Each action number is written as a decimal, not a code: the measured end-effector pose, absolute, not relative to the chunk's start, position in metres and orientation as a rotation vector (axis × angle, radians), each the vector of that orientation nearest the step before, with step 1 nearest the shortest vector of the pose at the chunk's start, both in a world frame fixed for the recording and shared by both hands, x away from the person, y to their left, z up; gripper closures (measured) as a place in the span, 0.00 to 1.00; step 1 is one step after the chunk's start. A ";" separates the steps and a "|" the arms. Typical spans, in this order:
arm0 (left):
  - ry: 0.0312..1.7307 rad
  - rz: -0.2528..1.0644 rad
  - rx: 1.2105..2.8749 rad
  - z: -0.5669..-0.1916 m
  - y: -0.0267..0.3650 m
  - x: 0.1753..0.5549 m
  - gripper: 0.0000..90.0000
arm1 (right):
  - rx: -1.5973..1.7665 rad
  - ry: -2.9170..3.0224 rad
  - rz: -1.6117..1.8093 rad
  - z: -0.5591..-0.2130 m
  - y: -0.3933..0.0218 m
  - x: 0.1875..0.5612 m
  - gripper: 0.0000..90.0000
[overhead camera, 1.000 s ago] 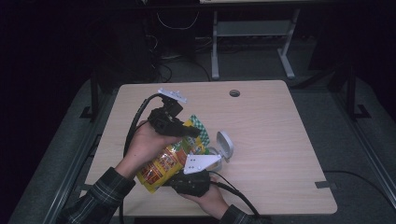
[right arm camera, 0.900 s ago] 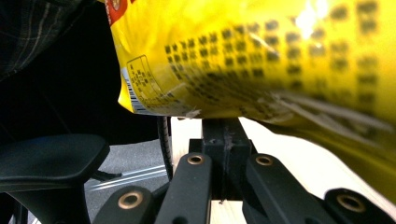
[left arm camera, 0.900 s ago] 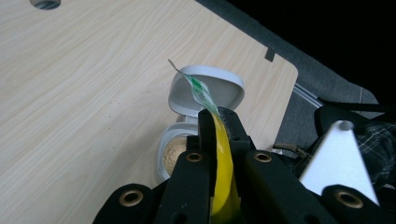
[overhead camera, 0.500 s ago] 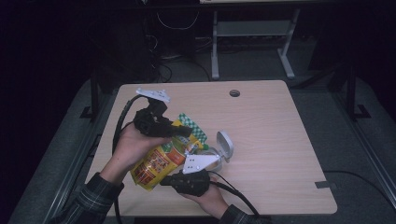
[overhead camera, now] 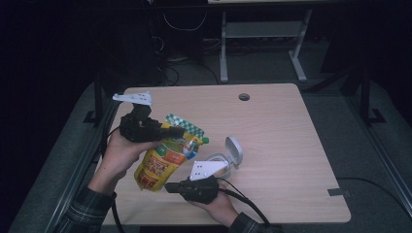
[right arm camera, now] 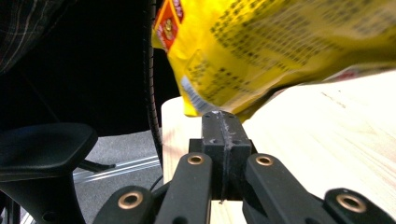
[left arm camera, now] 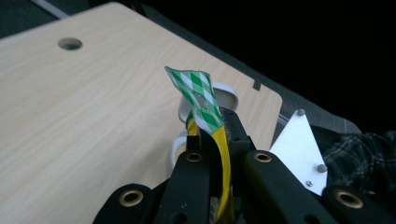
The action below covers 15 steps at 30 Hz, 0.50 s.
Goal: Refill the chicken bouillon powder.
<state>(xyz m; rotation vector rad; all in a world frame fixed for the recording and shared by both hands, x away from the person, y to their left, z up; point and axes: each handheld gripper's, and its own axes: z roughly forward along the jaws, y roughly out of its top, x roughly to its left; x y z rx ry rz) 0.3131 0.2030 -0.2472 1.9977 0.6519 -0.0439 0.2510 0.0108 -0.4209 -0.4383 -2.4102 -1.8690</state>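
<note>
On the pale wooden counter [overhead camera: 291,145], the left gripper [overhead camera: 167,132] held a yellow printed pouch [overhead camera: 163,160] by its green-and-white checked top edge [overhead camera: 182,124]. In the left gripper view its two black jaws were clamped together on that edge, with the yellow film pinched between them and the checked strip [left arm camera: 198,95] standing up above the tips, bent to one side. From the high view the pouch hung slanted beneath this grip, its top toward the middle of the counter and its bottom corner down toward the person's near edge, over the left part of the counter; whether that lower corner touched the wood could not be told. The right gripper [overhead camera: 170,187] lay low near the front edge of the counter, pointing left toward the bottom of the pouch. In the right gripper view its jaws were pressed together with nothing between them, and the yellow pouch [right arm camera: 280,51] hung just above and beyond the tips, close to them but not gripped. A small round white container [overhead camera: 218,160] with its hinged lid [overhead camera: 234,151] flipped up stood on the counter just right of the pouch and behind the right gripper. A plaid sleeve [overhead camera: 90,208] covered the left forearm at the bottom of the high view, and a round cable hole [overhead camera: 244,96] showed near the far edge of the counter.
</note>
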 end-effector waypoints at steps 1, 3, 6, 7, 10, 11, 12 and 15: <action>0.651 -0.027 1.982 -0.248 0.206 0.313 1.00 | -0.439 -2.413 -1.868 -0.421 0.010 0.251 1.00; 0.655 0.005 1.968 -0.251 0.209 0.315 1.00 | -0.451 -2.417 -1.859 -0.420 0.009 0.251 1.00; 0.662 0.026 1.949 -0.256 0.215 0.319 1.00 | -0.465 -2.408 -1.854 -0.418 0.006 0.252 1.00; 0.664 0.031 1.948 -0.258 0.216 0.320 1.00 | -0.466 -2.412 -1.850 -0.417 0.004 0.252 1.00; 0.673 0.069 1.935 -0.264 0.222 0.324 1.00 | -0.474 -2.421 -1.847 -0.415 0.000 0.252 1.00; 0.674 0.075 1.930 -0.265 0.223 0.325 1.00 | -0.480 -2.423 -1.847 -0.414 -0.003 0.252 1.00; 0.680 0.080 1.920 -0.267 0.225 0.327 1.00 | -0.482 -2.424 -1.848 -0.413 -0.004 0.253 1.00; 0.673 0.108 1.913 -0.273 0.226 0.331 1.00 | -0.495 -2.434 -1.845 -0.410 -0.011 0.255 1.00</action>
